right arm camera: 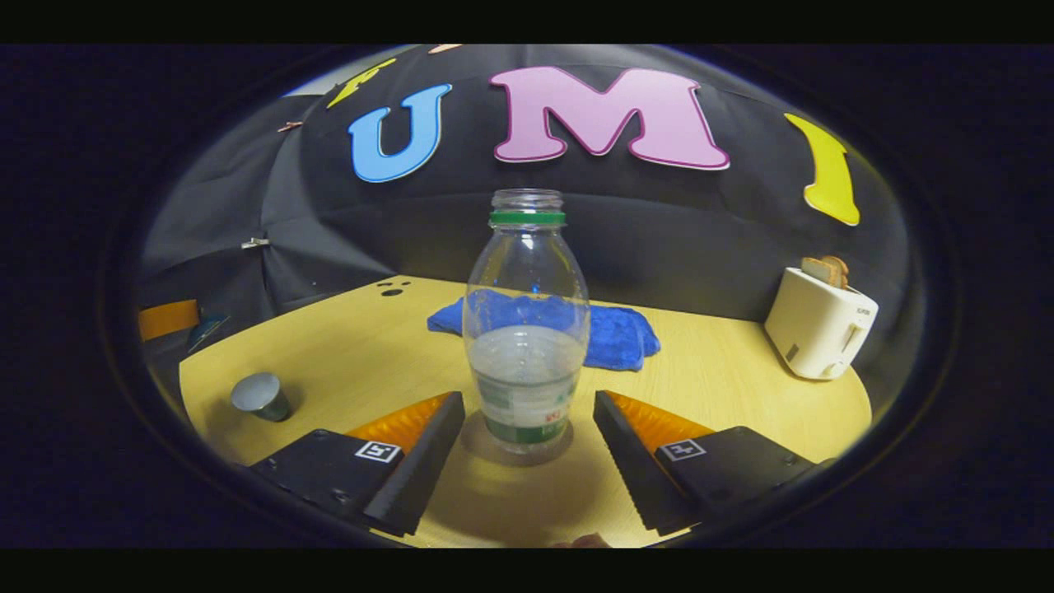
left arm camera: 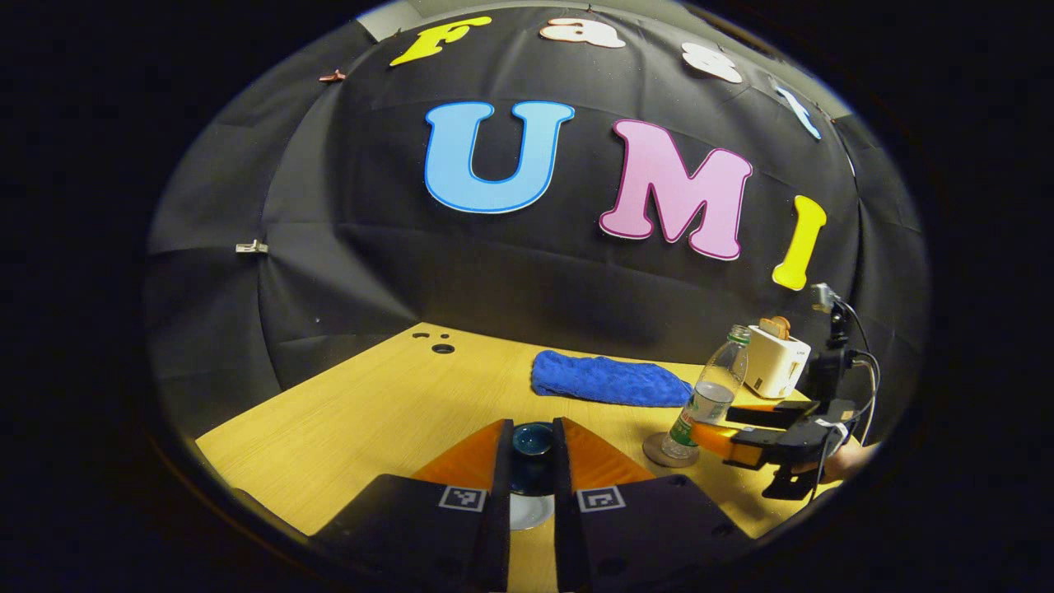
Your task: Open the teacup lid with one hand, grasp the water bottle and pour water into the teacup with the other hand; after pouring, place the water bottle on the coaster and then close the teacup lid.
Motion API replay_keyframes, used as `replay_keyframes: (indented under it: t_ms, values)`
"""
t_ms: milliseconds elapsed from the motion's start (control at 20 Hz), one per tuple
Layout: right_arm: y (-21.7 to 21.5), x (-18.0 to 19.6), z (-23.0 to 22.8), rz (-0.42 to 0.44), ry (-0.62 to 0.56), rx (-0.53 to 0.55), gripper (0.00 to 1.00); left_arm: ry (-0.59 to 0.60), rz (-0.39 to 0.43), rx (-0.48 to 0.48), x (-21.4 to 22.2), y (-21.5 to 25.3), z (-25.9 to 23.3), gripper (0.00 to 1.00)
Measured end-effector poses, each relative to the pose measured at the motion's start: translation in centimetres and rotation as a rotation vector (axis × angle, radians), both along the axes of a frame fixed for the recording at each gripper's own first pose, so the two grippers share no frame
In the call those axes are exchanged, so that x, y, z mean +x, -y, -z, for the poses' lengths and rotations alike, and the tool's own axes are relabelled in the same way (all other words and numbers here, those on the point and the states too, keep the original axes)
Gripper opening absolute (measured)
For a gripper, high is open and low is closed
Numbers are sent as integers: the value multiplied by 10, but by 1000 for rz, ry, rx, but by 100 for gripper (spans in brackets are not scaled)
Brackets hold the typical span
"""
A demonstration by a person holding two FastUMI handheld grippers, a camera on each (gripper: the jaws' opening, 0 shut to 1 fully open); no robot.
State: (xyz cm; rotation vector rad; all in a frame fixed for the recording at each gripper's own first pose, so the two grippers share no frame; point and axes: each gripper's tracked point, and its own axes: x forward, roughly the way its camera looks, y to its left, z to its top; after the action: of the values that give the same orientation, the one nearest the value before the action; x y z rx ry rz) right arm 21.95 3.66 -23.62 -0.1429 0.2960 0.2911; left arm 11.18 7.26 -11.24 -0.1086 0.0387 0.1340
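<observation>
1. The wooden table [right arm camera: 741, 412] carries everything. A blue cloth [right arm camera: 617, 338] lies by its back edge and a white toaster [right arm camera: 819, 325] stands at its back right corner, both well apart from the work.
2. The water bottle [right arm camera: 527, 329] stands upright and uncapped near the front edge, right of the middle, and is partly full. We judge the pouring done, since it is parked rather than held.
3. The right gripper [right arm camera: 529, 405] is released. Its fingers stand wide on either side of the bottle's base and touch neither side, which suits letting go without tipping it.
4. The left gripper [left arm camera: 531, 427] is clenched on the teacup lid [left arm camera: 531, 441], pinching it edge-on between both fingers and holding it above the table, so the cup stays open.
5. The teacup [right arm camera: 262, 397] sits near the front left corner, its mouth uncovered. In the left gripper view a pale patch shows below the lid; it may be the cup, but we cannot tell.
6. The coaster [left arm camera: 655, 451] lies flat under the bottle, its rim showing around the base, so that placing step looks complete.
7. What remains, in our judgement, is lowering the lid squarely onto the cup.
</observation>
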Motion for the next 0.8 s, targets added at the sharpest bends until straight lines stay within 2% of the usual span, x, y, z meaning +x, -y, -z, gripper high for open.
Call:
replay_keyframes:
  t_ms: [100,150,350,400,500,750,800]
  values:
    - [4,-20,1,-3,-5,-1,98,-18,-15,6,3,-7,8,22]
    - [3,-30,1,-6,-13,11,98,-29,-24,12,4,-11,13,26]
    - [-7,-67,-2,-52,-45,45,98,-79,-48,49,9,-18,46,23]
    - [-10,-74,-3,-61,-54,57,98,-86,-46,66,10,-16,53,26]
    - [-16,-81,-8,-82,-60,73,98,-110,-37,86,15,-10,69,22]
    - [-16,-85,-10,-77,-75,85,98,-135,-22,134,24,-2,87,22]
    - [-15,-86,-8,-76,-80,86,97,-141,-27,142,24,-3,90,26]
